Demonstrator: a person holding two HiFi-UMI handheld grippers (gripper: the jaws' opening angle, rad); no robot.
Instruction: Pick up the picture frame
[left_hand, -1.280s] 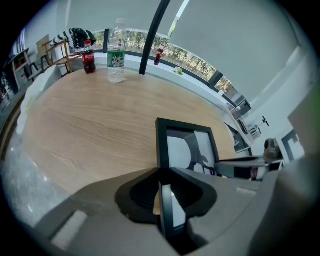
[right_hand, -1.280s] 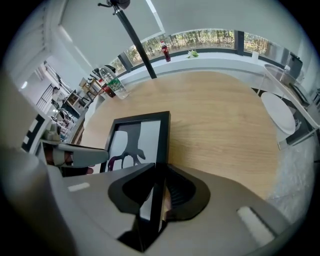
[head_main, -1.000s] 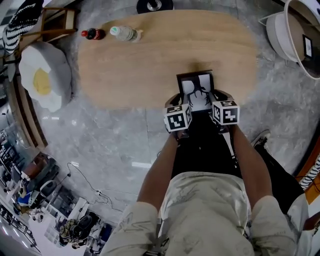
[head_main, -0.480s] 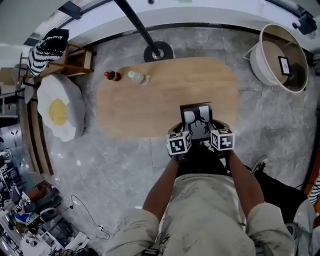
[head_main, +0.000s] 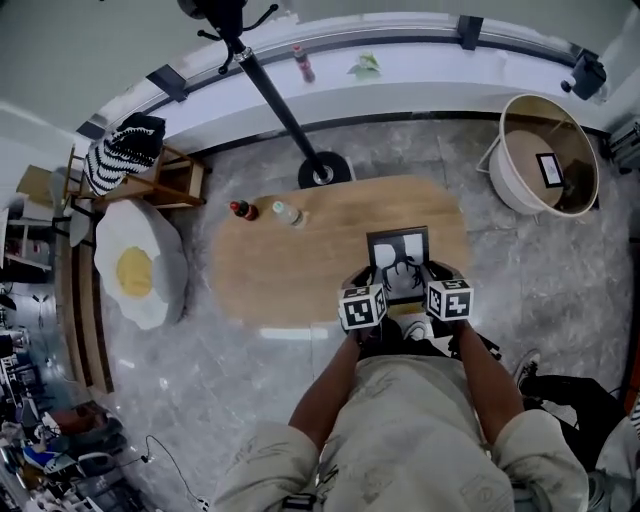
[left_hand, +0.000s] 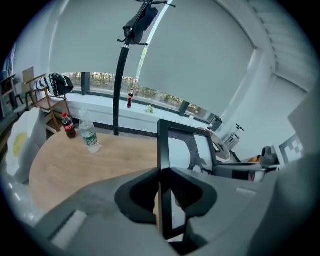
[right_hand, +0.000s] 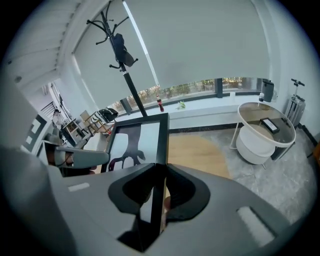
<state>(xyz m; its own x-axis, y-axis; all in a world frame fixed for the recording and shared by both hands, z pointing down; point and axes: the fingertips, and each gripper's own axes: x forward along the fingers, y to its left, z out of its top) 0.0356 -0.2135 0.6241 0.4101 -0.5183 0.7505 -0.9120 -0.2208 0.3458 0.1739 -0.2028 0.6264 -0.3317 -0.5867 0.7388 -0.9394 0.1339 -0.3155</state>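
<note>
Left claw (left_hand: 164, 175) and right claw (right_hand: 159, 172) are clamping opposite edges of the frame (head_main: 398, 252), holding it over the counter (head_main: 290, 270).

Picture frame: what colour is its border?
Black. The border of the picture frame shows best in the left gripper view.

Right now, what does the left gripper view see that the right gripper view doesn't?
Only the left: the cola bottle and the water bottle on the wood table. Only the right: the dark thing lying on the side table. Both: the frame, pinched by the left gripper and the right gripper, the coat stand and the wood table.
</note>
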